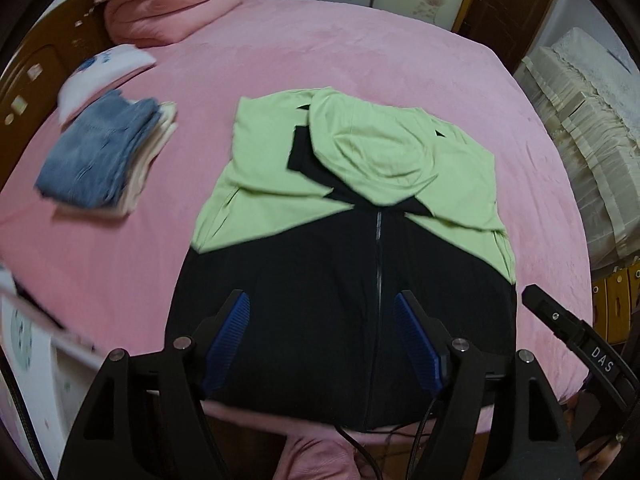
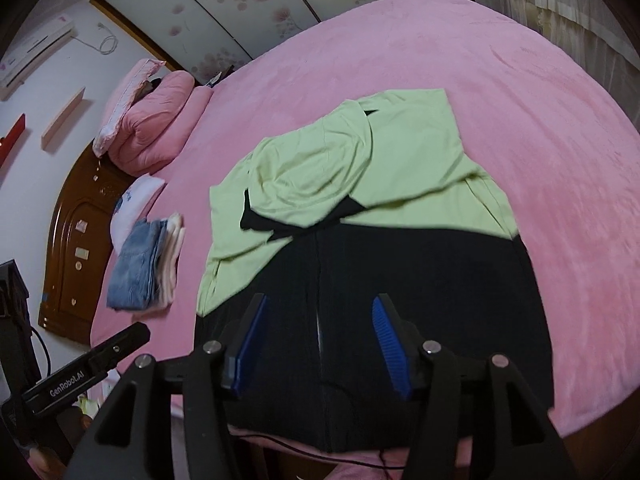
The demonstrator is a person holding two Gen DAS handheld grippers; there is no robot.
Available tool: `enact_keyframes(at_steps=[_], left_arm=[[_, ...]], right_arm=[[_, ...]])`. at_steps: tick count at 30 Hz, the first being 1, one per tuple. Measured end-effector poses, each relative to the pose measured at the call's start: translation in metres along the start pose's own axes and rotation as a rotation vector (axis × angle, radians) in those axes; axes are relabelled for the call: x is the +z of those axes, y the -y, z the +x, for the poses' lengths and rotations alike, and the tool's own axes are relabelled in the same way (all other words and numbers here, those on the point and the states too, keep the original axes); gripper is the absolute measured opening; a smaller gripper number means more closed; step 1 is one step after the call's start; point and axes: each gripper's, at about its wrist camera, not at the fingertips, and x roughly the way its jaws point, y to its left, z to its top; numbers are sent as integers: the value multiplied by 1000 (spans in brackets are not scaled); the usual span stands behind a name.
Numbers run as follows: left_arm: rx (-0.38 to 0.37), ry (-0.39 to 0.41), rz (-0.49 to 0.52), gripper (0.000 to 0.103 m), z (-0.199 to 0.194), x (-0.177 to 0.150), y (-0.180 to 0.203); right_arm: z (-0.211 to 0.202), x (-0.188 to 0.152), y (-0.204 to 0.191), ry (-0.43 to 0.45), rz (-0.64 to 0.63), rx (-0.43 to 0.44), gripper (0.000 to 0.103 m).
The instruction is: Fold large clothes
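The green-and-black hooded jacket (image 1: 344,240) lies flat on the pink bed (image 1: 400,60), its hem at the bed's near edge, with bare sheet all around it. Both the left gripper (image 1: 320,340) and right gripper (image 2: 318,344) hang over the jacket with jaws apart, holding nothing. Only the right wrist view shows an air conditioner (image 2: 36,50) far left of the jacket and "GenRobot.AI" on the other gripper; the left view reads "DAS".

Pink bed (image 1: 360,52), jacket (image 1: 344,280), folded jeans (image 1: 96,152)

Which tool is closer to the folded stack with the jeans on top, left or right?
Left. The left tool hangs over the jacket's black hem, on the side facing the folded stack. The right tool hangs beyond it, over the hem's far side.
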Motion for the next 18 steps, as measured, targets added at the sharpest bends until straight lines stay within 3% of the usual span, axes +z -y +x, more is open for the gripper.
enact_keyframes(at_steps=[4,9,18], left_arm=[[-5,2,-13,76,-24,-46,-5],[41,4,39,80,-38,-87,-3],[94,-56,135,83,-40,-127,-15]], right_arm=[[-27,-30,5,28,-30,-10,59],[-48,-61,6,25,-107,-52,61],[-63,-94,24,2,-145,-77,61]])
